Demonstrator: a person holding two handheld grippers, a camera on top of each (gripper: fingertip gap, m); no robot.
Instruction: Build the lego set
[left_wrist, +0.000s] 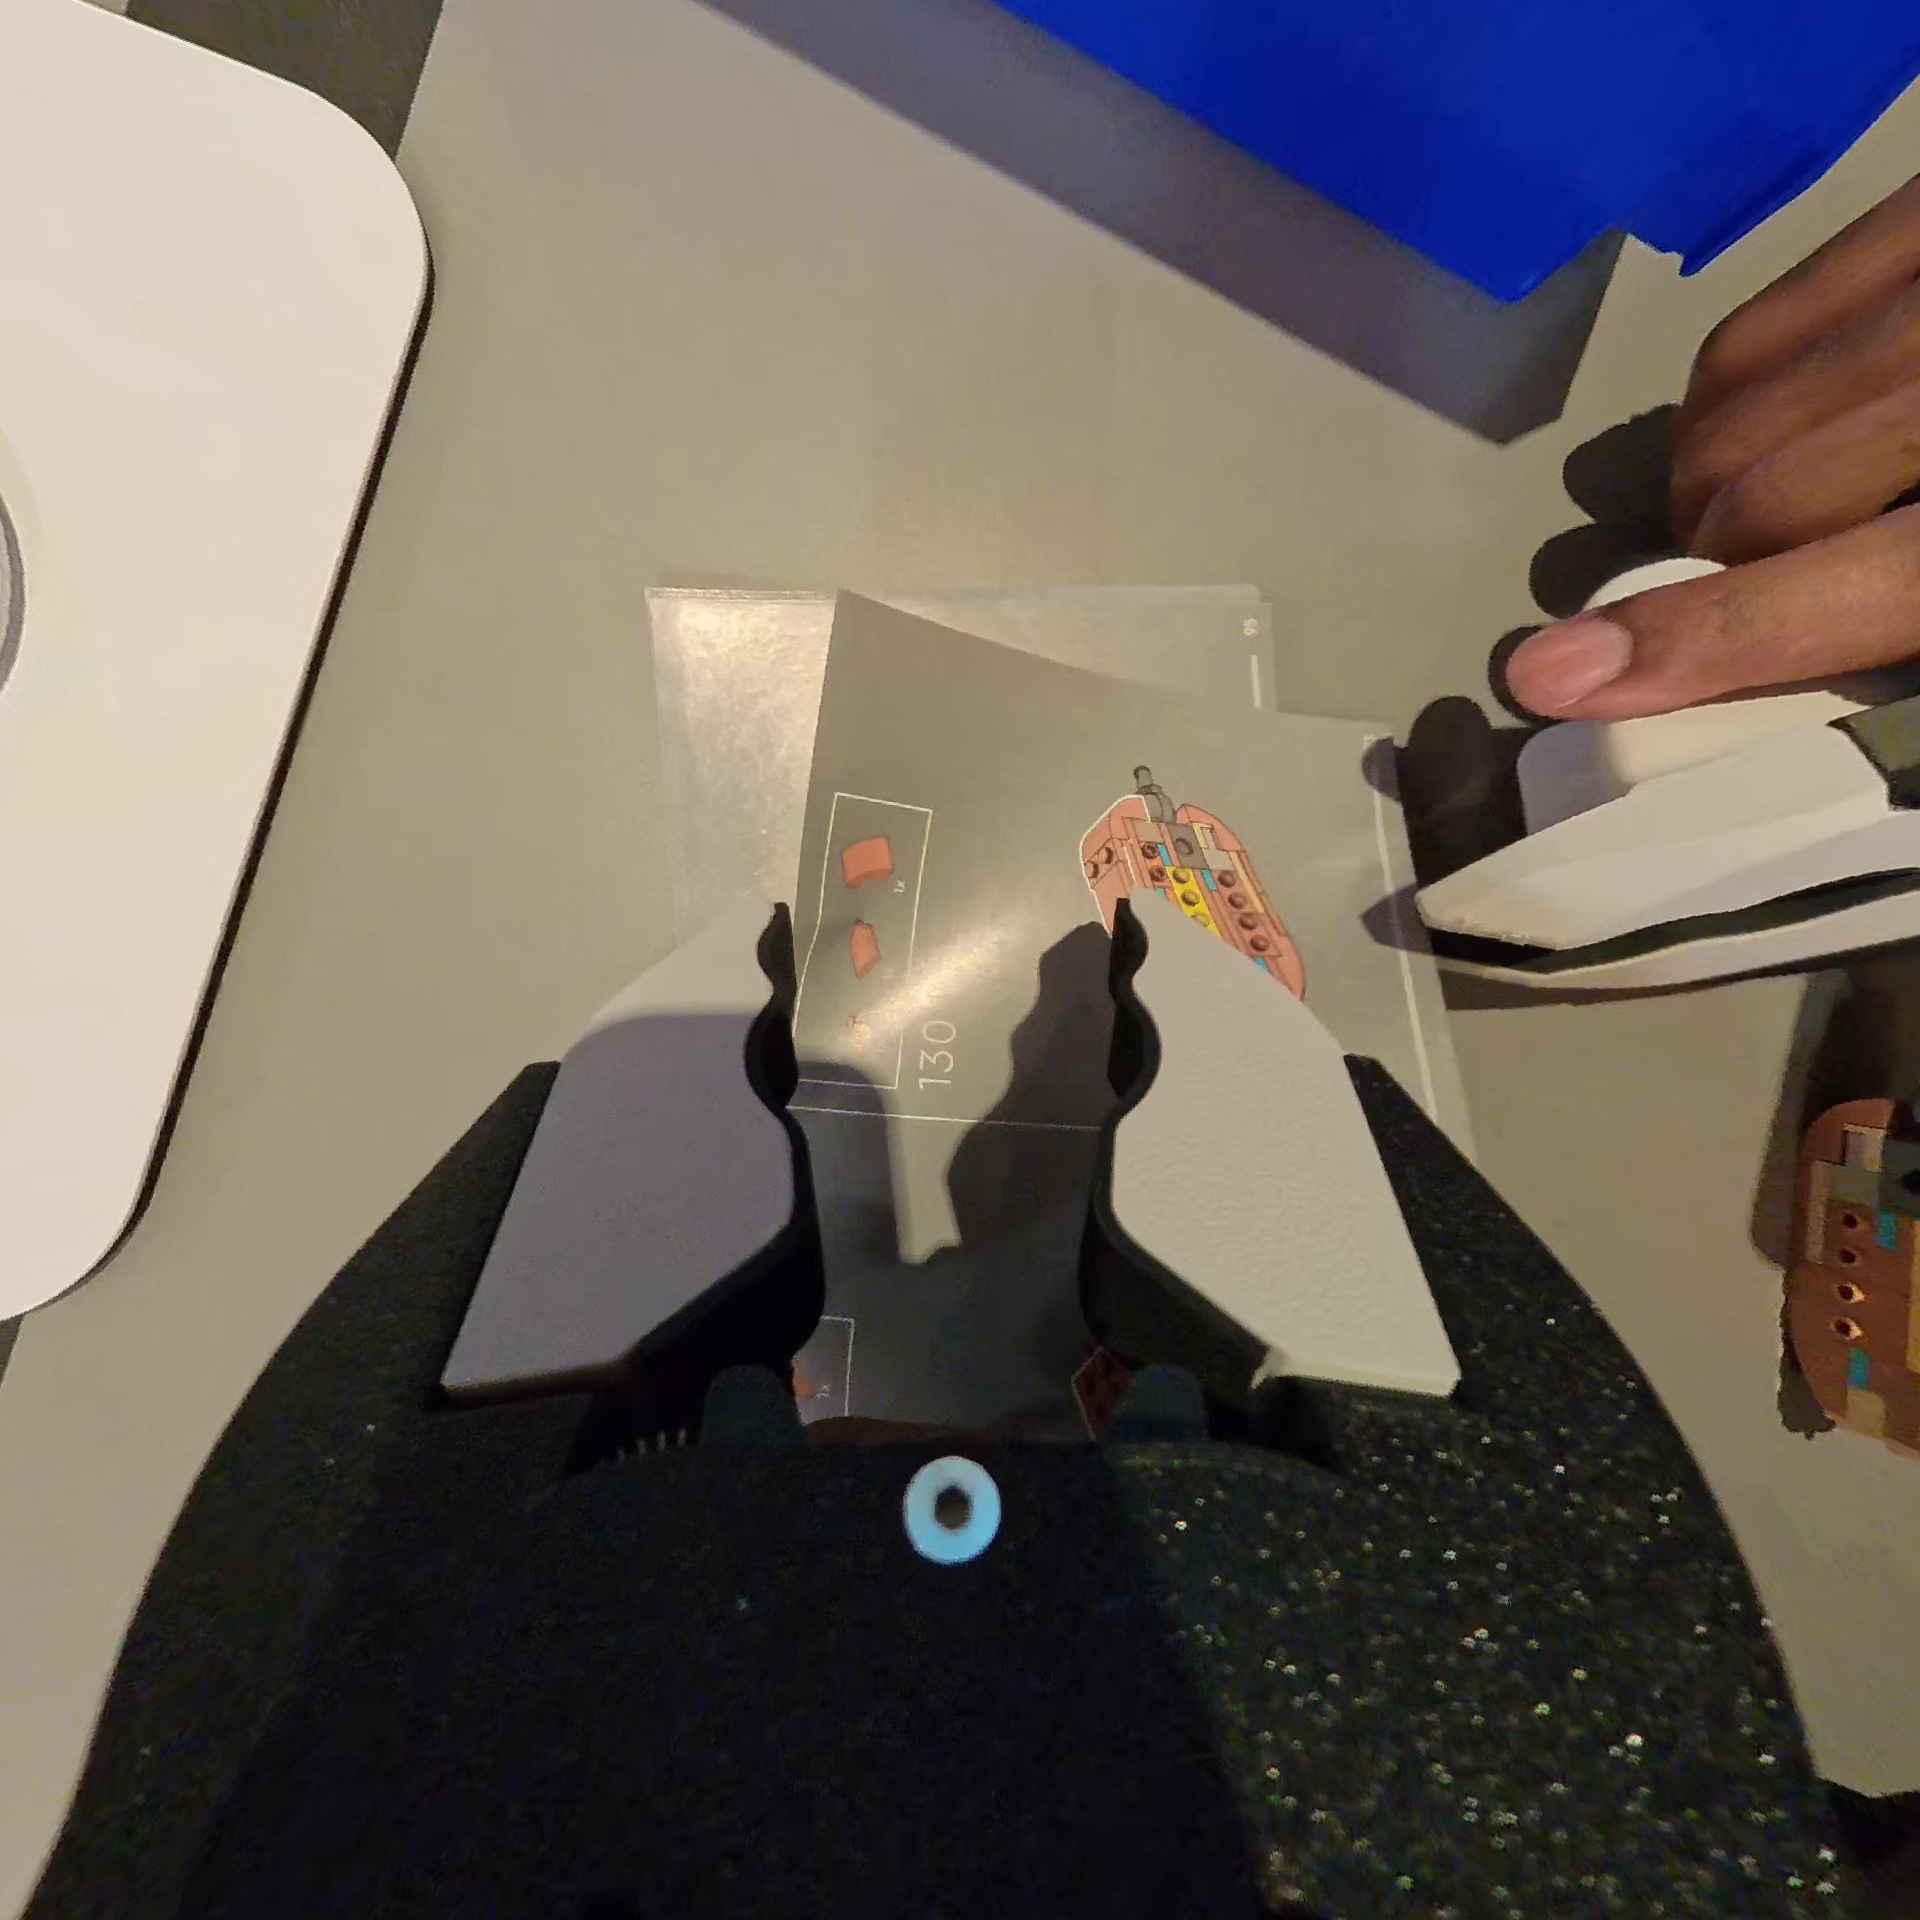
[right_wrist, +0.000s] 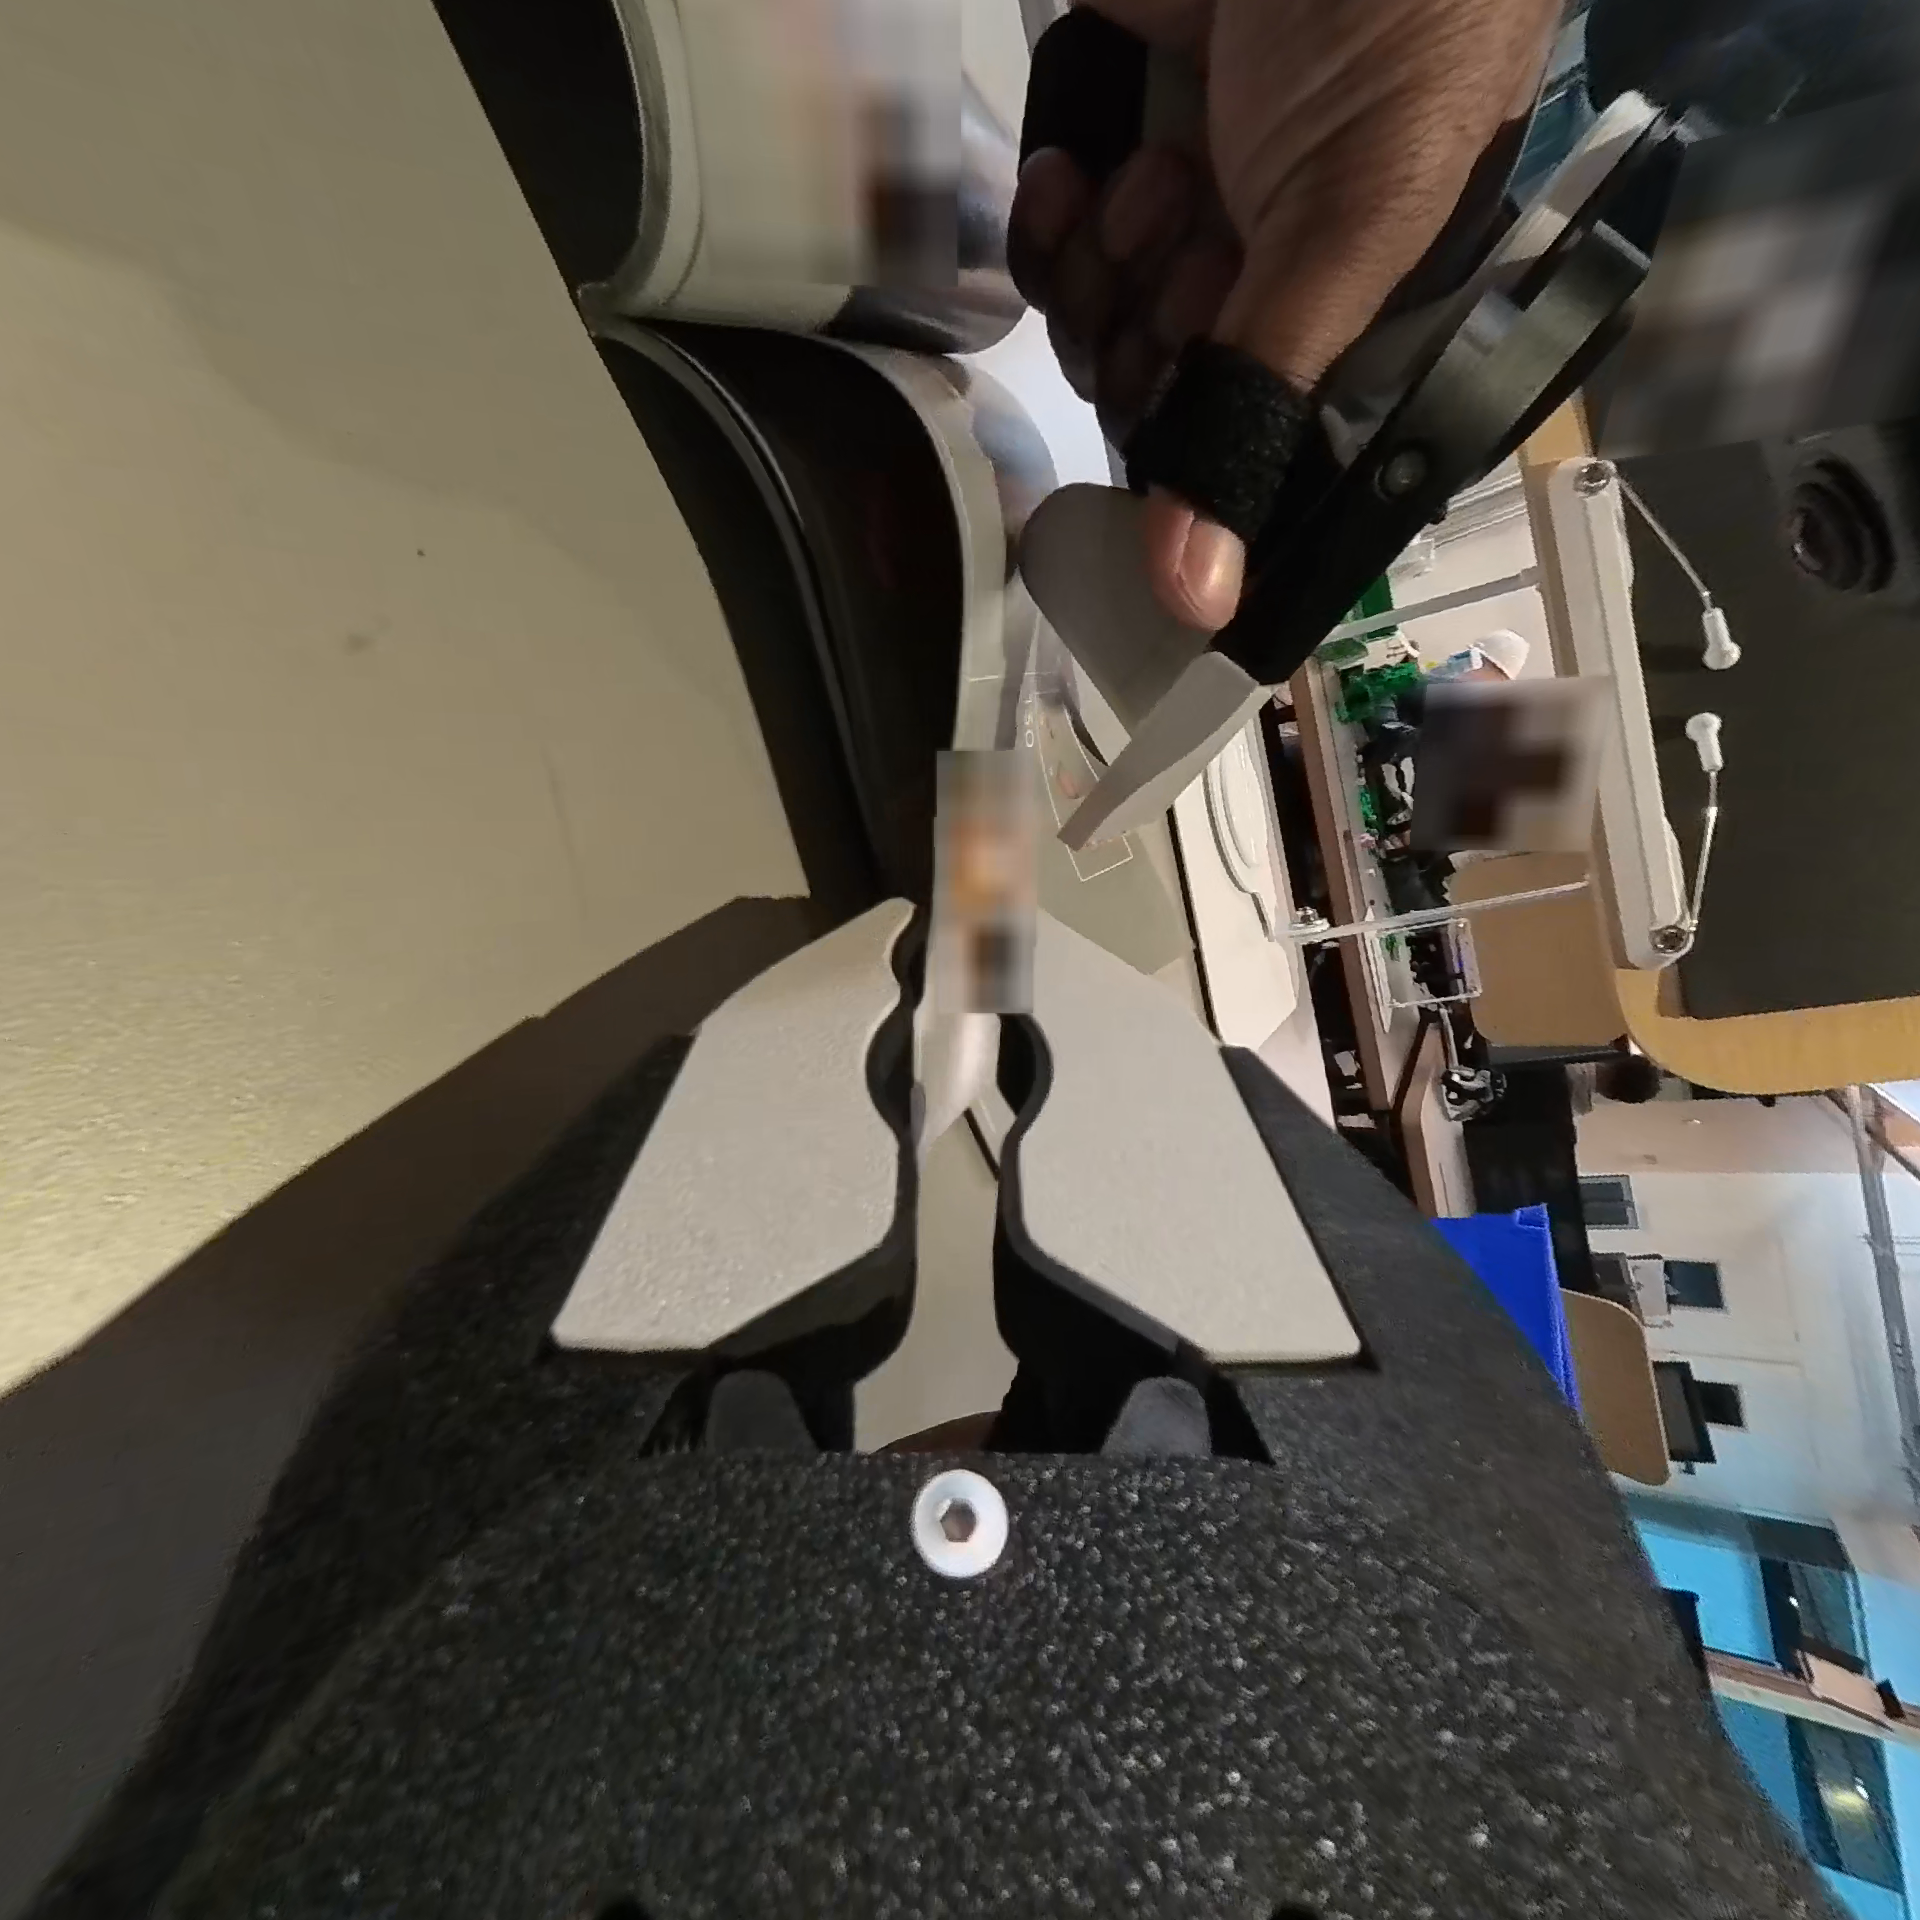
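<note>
A grey instruction booklet (left_wrist: 1039, 748) lies open on the table, one page curled up. It pictures a salmon-coloured hull-shaped model. My left gripper (left_wrist: 951, 925) is open and empty, hovering over the lifted page. My right gripper (left_wrist: 1403, 831) comes in from the right and is shut on the page's right edge. In the right wrist view, the thin page (right_wrist: 961, 1070) runs edge-on between the right gripper's (right_wrist: 971, 966) nearly closed jaws. A left gripper finger (right_wrist: 1132, 727) and the hand holding it show above. A partly built brown lego model (left_wrist: 1860, 1288) lies at the right edge.
A white rounded board (left_wrist: 156, 623) lies at the left. A blue bin (left_wrist: 1455, 125) stands at the back right. The grey table (left_wrist: 831, 364) shows between them. A person's hand (left_wrist: 1787, 520) holds the right gripper.
</note>
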